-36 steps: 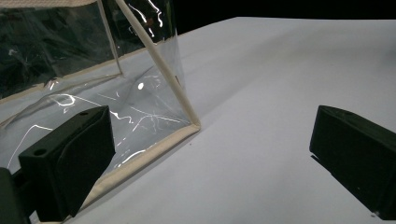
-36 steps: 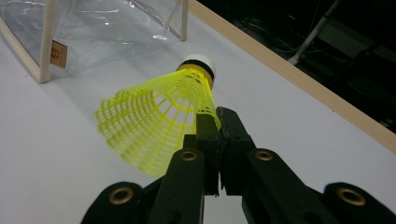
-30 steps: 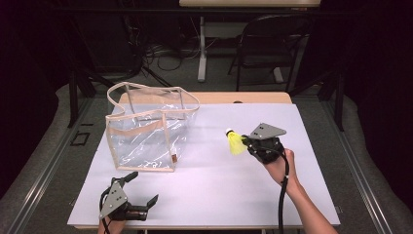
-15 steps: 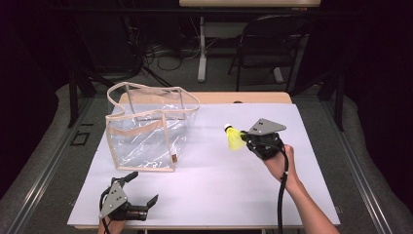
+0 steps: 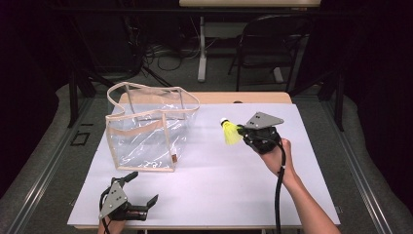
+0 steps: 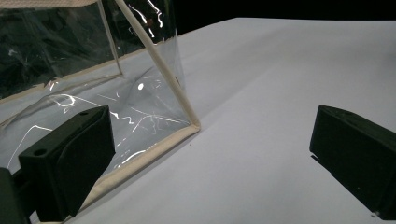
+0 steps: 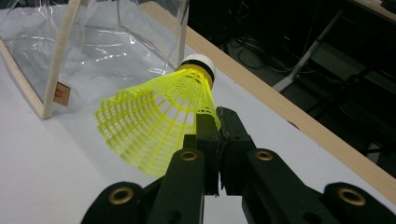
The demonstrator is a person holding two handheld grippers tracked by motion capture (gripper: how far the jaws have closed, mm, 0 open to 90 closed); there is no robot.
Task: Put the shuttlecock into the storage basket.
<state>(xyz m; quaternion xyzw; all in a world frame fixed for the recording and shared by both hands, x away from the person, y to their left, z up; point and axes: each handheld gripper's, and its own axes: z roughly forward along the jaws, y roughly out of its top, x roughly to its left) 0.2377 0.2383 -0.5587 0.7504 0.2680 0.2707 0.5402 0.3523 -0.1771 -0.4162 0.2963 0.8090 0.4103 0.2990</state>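
Note:
A yellow shuttlecock (image 5: 230, 131) with a white cork tip hangs above the white table, right of centre. My right gripper (image 5: 241, 131) is shut on the rim of its mesh skirt (image 7: 159, 126), with the cork tilted up toward the bag. A clear plastic tote bag (image 5: 146, 129) with beige trim stands upright and open-topped at the table's left. My left gripper (image 5: 142, 190) rests open near the front left edge, just in front of the bag's near corner (image 6: 194, 126), nothing between its jaws.
The white table top (image 5: 219, 180) has free room in the middle and front. Its wooden edge (image 7: 280, 107) runs behind the shuttlecock. A dark chair (image 5: 272, 44) and a table leg (image 5: 201, 48) stand on the floor beyond.
The right gripper has drifted slightly up and toward the bag with the shuttlecock. The left gripper has stayed put.

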